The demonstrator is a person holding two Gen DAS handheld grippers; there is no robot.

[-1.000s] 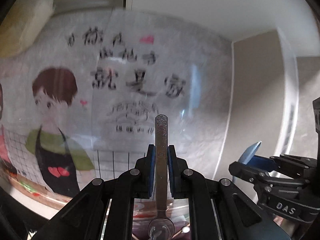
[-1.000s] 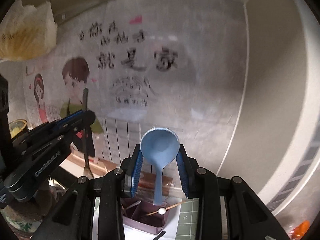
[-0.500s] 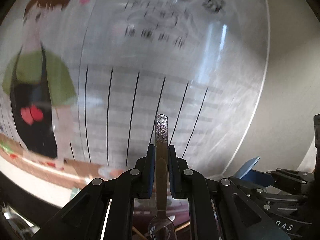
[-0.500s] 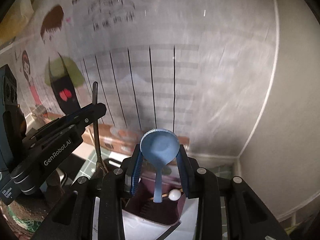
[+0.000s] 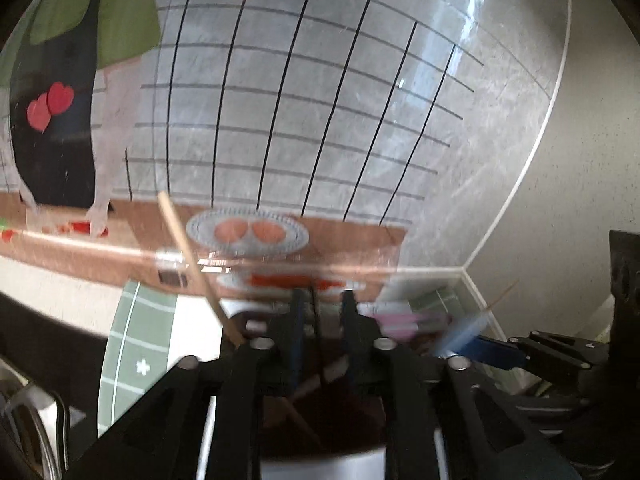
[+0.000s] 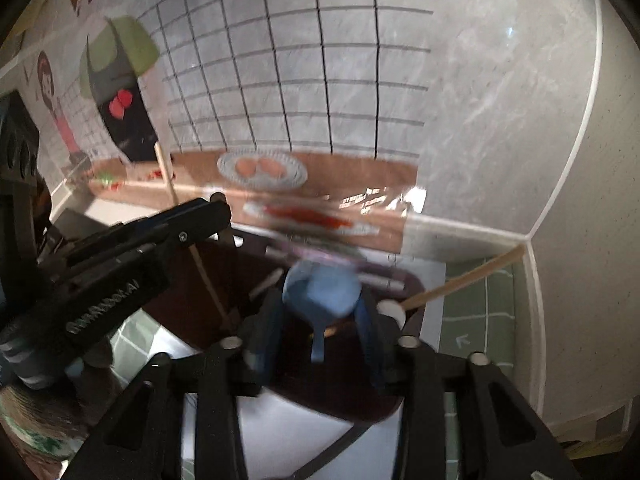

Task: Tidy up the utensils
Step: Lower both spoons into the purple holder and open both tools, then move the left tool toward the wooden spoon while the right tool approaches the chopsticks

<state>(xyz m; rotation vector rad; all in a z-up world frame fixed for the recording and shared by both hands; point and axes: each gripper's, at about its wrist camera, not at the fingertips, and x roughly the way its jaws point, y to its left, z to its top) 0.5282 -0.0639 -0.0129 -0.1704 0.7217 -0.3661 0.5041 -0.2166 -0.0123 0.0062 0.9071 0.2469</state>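
My left gripper (image 5: 322, 300) hovers over a dark maroon utensil holder (image 5: 340, 420). Its jaws are opening, and a slim metal utensil (image 5: 316, 320) stands between them with a gap on each side. My right gripper (image 6: 320, 300) hangs over the same holder (image 6: 192, 300), jaws also opening. A blue spoon (image 6: 320, 292) sits blurred between its pads, bowl up and handle down into the holder; the pads look clear of it. Each gripper shows in the other's view: left gripper (image 6: 218, 204), right gripper (image 5: 476, 346).
Two wooden sticks lean out of the holder, a left stick (image 6: 168, 184) and a white-tipped stick (image 6: 460, 280). A green grid mat (image 5: 132, 344) lies beneath. The wall with a cartoon sticker (image 5: 280, 120) stands close behind, a corner to the right.
Both grippers have dropped from facing the wall to just over the holder. Both pairs of jaws have widened. The metal utensil has slid down out of the left grip, and the blue spoon sits loose.
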